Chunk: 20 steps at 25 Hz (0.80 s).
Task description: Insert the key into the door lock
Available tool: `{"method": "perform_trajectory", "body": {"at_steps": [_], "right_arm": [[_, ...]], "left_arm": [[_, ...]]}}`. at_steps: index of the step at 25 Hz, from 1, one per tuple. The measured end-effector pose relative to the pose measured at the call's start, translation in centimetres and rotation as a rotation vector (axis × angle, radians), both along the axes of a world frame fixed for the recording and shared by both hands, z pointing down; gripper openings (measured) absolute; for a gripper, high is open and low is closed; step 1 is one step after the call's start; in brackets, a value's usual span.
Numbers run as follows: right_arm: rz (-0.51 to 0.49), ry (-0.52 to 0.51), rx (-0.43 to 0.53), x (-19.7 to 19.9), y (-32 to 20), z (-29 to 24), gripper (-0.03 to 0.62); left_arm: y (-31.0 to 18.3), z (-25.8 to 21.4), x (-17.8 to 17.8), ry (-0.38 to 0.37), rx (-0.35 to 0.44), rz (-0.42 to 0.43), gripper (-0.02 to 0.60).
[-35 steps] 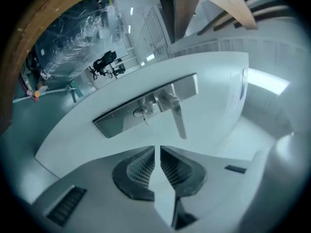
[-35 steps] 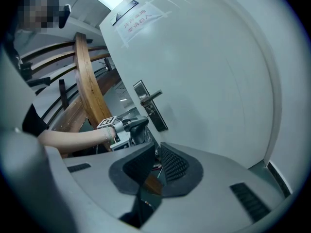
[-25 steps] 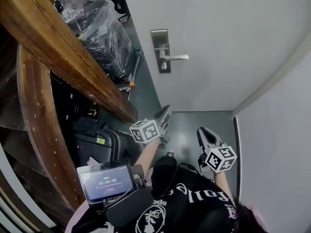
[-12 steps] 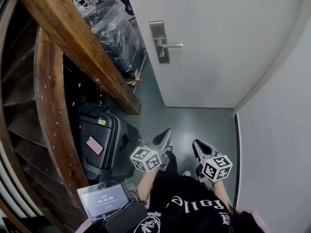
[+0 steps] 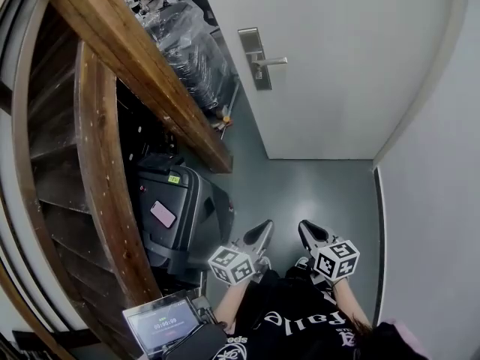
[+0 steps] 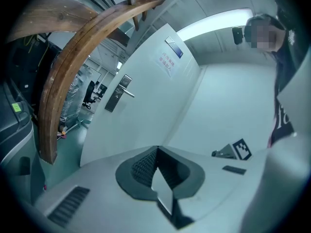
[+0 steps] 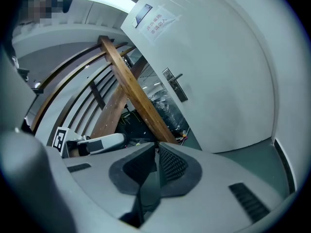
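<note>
The white door's steel lock plate (image 5: 255, 49) with its lever handle (image 5: 271, 61) is far ahead at the top of the head view. Both grippers are held low, close to the person's body, well short of the door. My left gripper (image 5: 264, 228) is shut, jaws meeting with nothing seen between them (image 6: 156, 150). My right gripper (image 5: 304, 228) is shut too and shows nothing held (image 7: 156, 147). No key shows in any view. The lock plate (image 6: 119, 92) appears left of centre in the left gripper view, and the lock plate (image 7: 175, 89) is up and ahead in the right gripper view.
A slanting wooden stair beam (image 5: 142, 66) runs down the left. Under it stands a black suitcase (image 5: 187, 208) with a pink phone (image 5: 162, 214) on top. Plastic-wrapped chairs (image 5: 191, 43) sit beside the door. A white wall (image 5: 435, 201) closes the right side. A small screen (image 5: 161, 325) hangs at the person's chest.
Both grippers have dropped lower and nearer the body, farther from the door. The head view has swung, showing more of the suitcase and floor. Both stay shut.
</note>
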State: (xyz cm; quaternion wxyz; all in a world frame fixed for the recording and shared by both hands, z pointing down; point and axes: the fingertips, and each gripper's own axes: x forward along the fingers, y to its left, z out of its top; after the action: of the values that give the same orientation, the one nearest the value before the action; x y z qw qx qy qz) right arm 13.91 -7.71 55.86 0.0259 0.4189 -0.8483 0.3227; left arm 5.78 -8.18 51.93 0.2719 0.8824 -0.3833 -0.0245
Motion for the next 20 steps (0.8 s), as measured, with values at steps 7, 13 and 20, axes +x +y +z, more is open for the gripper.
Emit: {"method": "perform_trajectory", "body": {"at_steps": [7, 13, 20], "right_arm": [[-0.002, 0.014, 0.004, -2.7, 2.6, 0.0, 0.035], [0.026, 0.014, -0.003, -7.1, 6.0, -0.4, 0.035], [0.088, 0.001, -0.016, -13.1, 12.7, -0.5, 0.035]], "left_arm": [[2.9, -0.3, -2.9, 0.018, 0.015, -0.009, 0.005], [7.0, -0.8, -7.0, 0.016, 0.03, 0.017, 0.005], [13.5, -0.3, -12.7, 0.013, 0.024, 0.078, 0.005]]}}
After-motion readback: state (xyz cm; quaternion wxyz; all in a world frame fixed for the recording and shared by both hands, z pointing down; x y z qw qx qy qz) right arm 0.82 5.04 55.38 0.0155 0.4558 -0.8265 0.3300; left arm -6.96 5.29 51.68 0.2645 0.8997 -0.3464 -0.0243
